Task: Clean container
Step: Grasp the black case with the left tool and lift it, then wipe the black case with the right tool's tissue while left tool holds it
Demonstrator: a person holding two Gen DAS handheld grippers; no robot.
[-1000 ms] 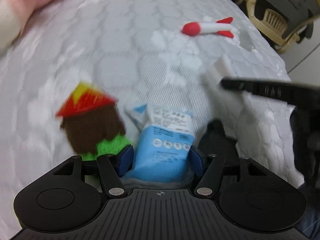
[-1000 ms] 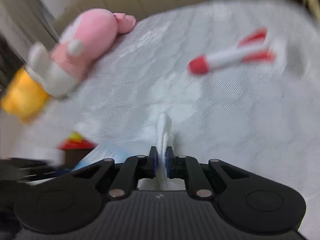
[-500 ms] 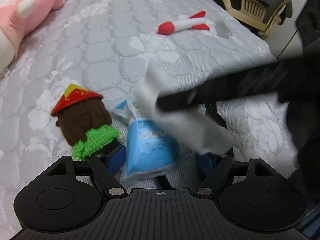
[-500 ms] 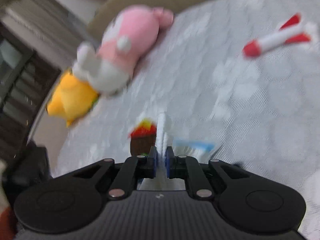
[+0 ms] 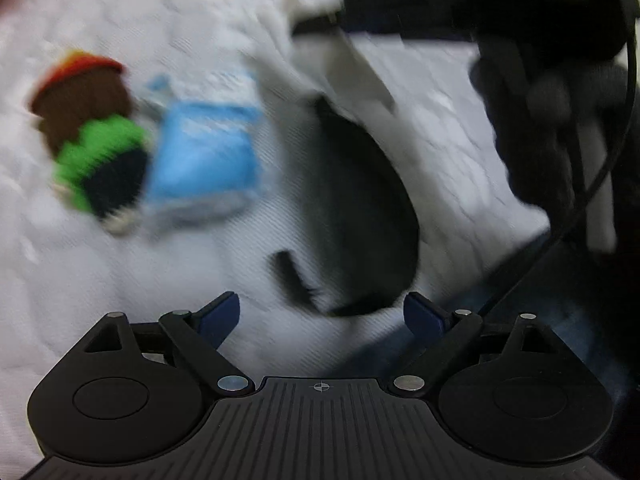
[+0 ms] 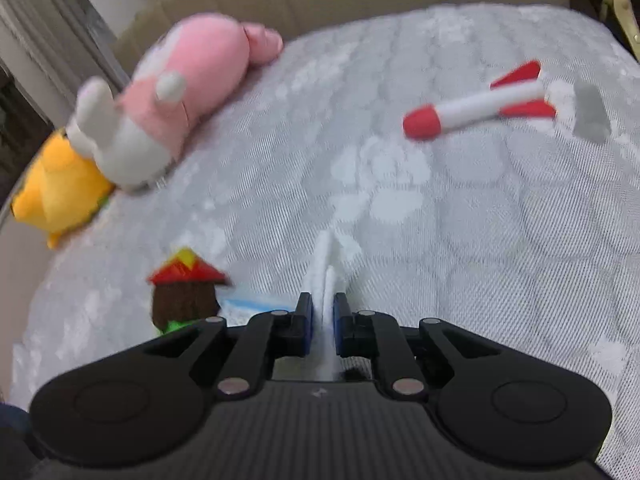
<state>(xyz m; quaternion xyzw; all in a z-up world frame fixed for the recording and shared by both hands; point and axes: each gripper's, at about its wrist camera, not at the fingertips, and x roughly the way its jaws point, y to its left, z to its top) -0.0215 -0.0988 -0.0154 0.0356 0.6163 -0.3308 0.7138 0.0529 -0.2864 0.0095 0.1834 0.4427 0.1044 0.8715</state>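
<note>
My right gripper is shut on a white wipe, held above the bed; it shows in the left wrist view at the top right with the wipe hanging below it. My left gripper is open and empty above a dark curved object, blurred, lying on the bedspread. The blue and white wipe packet lies to the left beside the knitted doll. I cannot make out a container clearly.
A red and white toy rocket lies far right on the white quilted bed. A pink plush and a yellow plush lie at the far left. The knitted doll is near my right gripper.
My left gripper has let go of the blue packet, opened and pulled back to the right. My right gripper has lifted away with the wipe.
</note>
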